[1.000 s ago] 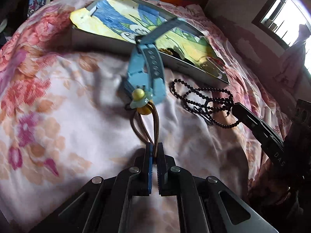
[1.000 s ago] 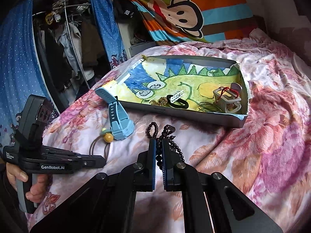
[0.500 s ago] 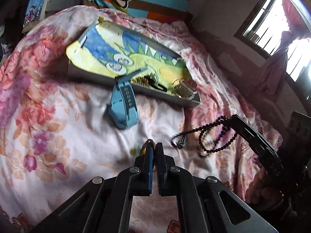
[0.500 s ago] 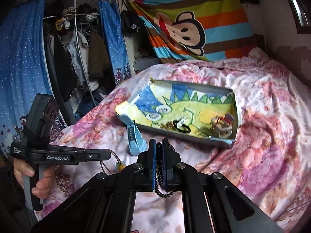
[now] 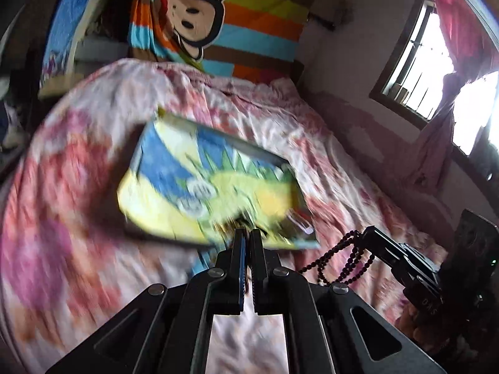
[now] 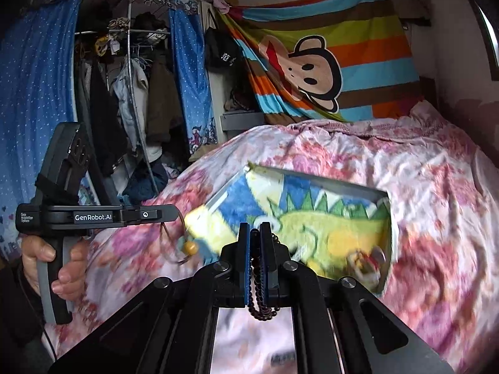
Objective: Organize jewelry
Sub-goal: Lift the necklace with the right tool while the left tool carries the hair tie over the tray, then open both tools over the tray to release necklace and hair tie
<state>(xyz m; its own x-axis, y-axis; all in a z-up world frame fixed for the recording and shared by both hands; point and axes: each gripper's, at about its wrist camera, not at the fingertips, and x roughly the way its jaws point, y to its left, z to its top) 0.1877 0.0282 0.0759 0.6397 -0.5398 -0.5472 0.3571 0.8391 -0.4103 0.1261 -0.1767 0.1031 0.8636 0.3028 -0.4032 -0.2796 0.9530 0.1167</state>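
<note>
A shallow grey tray (image 5: pixel 218 146) lined with a dinosaur drawing lies on the flowered bed; it also shows in the right wrist view (image 6: pixel 352 187), blurred. My left gripper (image 5: pixel 247 243) is shut on a brown cord necklace with a yellow bead (image 6: pixel 189 247), which hangs from it above the bed. My right gripper (image 6: pixel 255 233) is shut on a dark bead necklace (image 6: pixel 260 299); its loops dangle from the right gripper in the left wrist view (image 5: pixel 340 265). Both grippers are lifted near the tray's front edge. Small jewelry (image 6: pixel 365 258) lies in the tray's right end.
A light blue watch (image 5: pixel 199 265) lies on the bed just before the tray, mostly hidden by my left gripper. A striped monkey blanket (image 6: pixel 312 62) hangs at the bed's head. A clothes rack (image 6: pixel 124 93) stands left, a window (image 5: pixel 436 62) right.
Both grippers have lifted off the bed with their necklaces and moved up and towards the tray. The cord necklace and the bead necklace no longer rest on the bedspread.
</note>
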